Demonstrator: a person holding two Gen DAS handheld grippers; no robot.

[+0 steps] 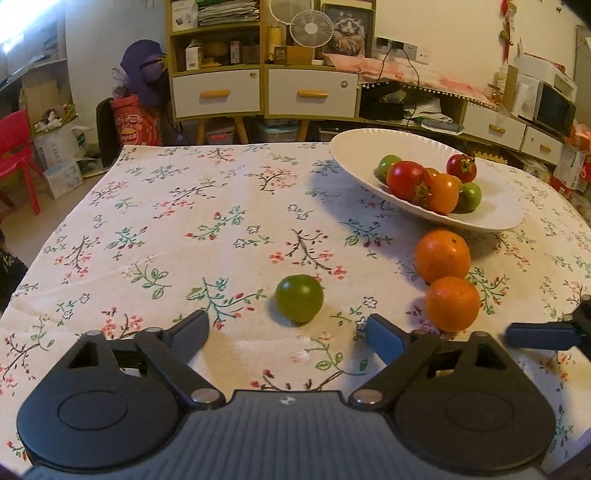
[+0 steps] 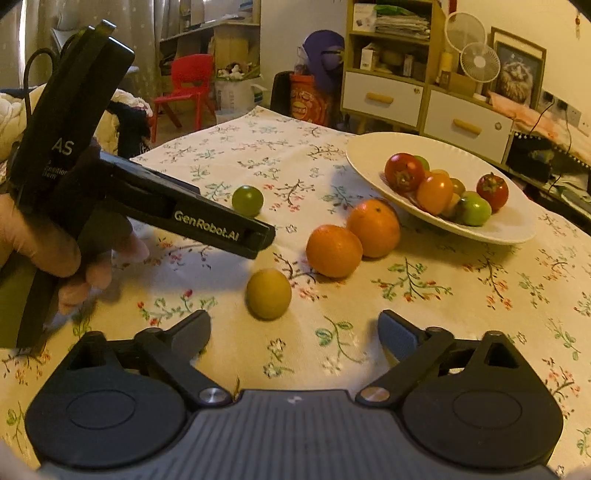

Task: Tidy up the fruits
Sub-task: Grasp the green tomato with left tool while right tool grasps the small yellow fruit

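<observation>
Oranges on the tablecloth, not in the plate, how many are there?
2. One orange lies right beside the white plate; the other orange touches it on the nearer side. More could hide in the plate's pile.

Wooden shelf unit [image 1: 258, 59] — red chair [image 1: 16, 147] — white wall [image 1: 443, 26].

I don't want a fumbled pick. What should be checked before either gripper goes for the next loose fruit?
1. Left gripper open, empty: ok.
2. Right gripper open, empty: ok.
3. Green fruit ahead of the left fingers, nothing beside it: ok.
4. Yellow fruit ahead of the right gripper, apart from the two oranges: ok.
5. Room left on the white plate: ok.
6. Fruit firmness: cannot tell.
</observation>
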